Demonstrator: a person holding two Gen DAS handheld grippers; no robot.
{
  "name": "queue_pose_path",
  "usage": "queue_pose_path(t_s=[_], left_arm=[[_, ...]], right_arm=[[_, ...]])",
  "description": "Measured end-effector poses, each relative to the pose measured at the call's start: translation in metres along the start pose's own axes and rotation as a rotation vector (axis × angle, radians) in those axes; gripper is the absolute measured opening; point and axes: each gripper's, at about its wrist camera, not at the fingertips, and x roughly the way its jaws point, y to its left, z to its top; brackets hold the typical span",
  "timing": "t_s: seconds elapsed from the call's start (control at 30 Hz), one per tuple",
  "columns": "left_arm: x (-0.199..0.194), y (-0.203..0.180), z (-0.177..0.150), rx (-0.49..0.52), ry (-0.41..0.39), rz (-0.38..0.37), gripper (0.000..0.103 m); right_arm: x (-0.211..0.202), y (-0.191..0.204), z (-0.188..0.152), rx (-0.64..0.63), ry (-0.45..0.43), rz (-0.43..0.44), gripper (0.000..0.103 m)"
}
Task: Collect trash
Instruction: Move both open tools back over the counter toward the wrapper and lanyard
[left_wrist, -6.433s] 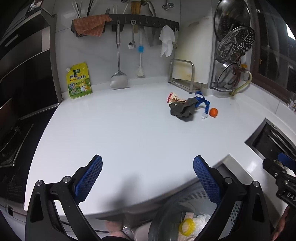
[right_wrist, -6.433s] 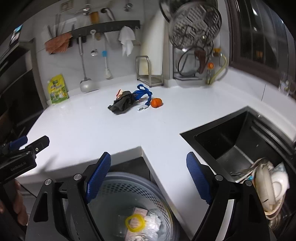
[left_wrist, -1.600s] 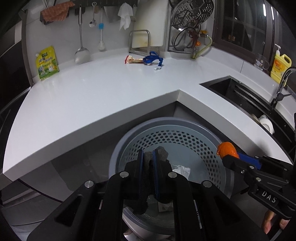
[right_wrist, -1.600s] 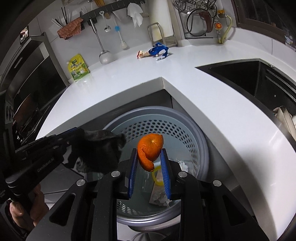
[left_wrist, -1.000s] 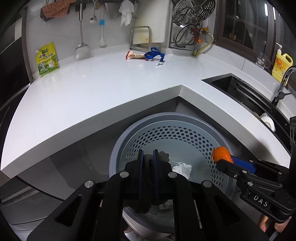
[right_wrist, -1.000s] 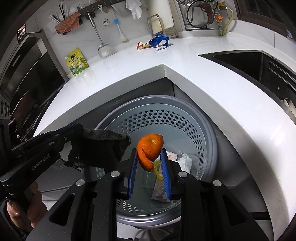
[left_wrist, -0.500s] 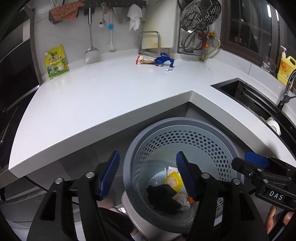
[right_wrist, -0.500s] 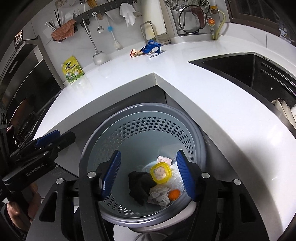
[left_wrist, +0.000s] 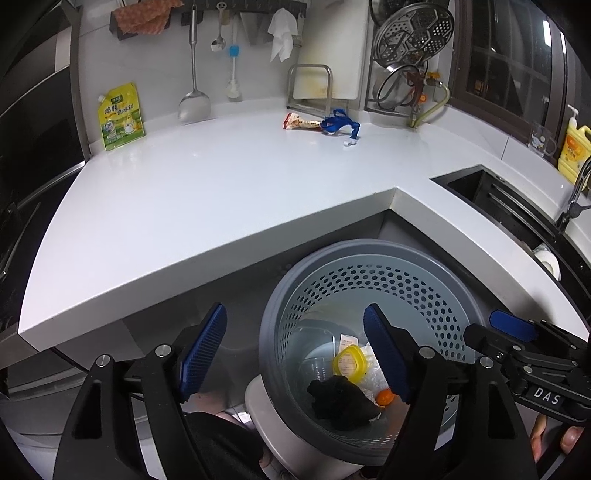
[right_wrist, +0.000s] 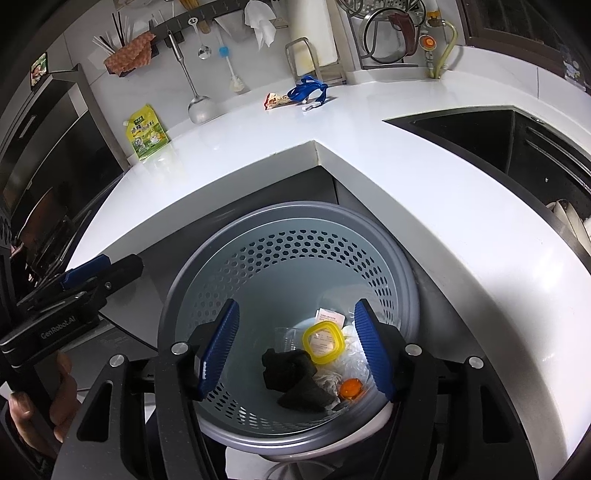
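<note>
Right wrist view: black rag (right_wrist: 295, 380) and orange peel (right_wrist: 350, 388) now lie at the bottom of the grey perforated bin (right_wrist: 288, 236); 1 s ago each was still clamped above it, so both drops are done. Right gripper (right_wrist: 295, 349) hangs over the bin mouth with fingers spread wide, nothing between them. Left gripper (left_wrist: 295, 349) is also wide and empty, hovering at the bin's near-left edge. Also in the bin: yellow lid (right_wrist: 324, 339), crumpled white paper (right_wrist: 328, 378), a small printed slip (right_wrist: 330, 317). Peel sits just right of the rag, touching the paper. 2 items remain on the white counter (left_wrist: 221, 177), well away near the back wall: snack wrapper (left_wrist: 299, 122) and blue lanyard (left_wrist: 338, 123), touching each other. My read: task is partway done, next is a reach back to the counter for those 2. Black sink (right_wrist: 517, 140) to the right holds dishes, not trash.
</note>
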Motion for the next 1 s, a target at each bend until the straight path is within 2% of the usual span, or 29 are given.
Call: queue_pose_path(t_s=[0.23, 0.63, 0.8, 1.0], left_arm=[[-0.013, 0.004, 0.006, 0.004, -0.02, -0.03, 0.079], [-0.028, 0.014, 0.018, -0.011, -0.052, -0.011, 0.081], [-0.03, 0.018, 0.032, -0.009, -0.078, -0.01, 0.081], [-0.028, 0.024, 0.05, 0.003, -0.113, -0.005, 0.086]], right_arm=[[-0.007, 0.004, 0.004, 0.028, -0.022, 0.003, 0.064], [-0.019, -0.003, 0.02, 0.076, -0.066, 0.043, 0.065], [-0.024, 0.005, 0.036, 0.046, -0.099, 0.055, 0.066], [-0.017, 0.012, 0.054, 0.019, -0.107, 0.066, 0.067]])
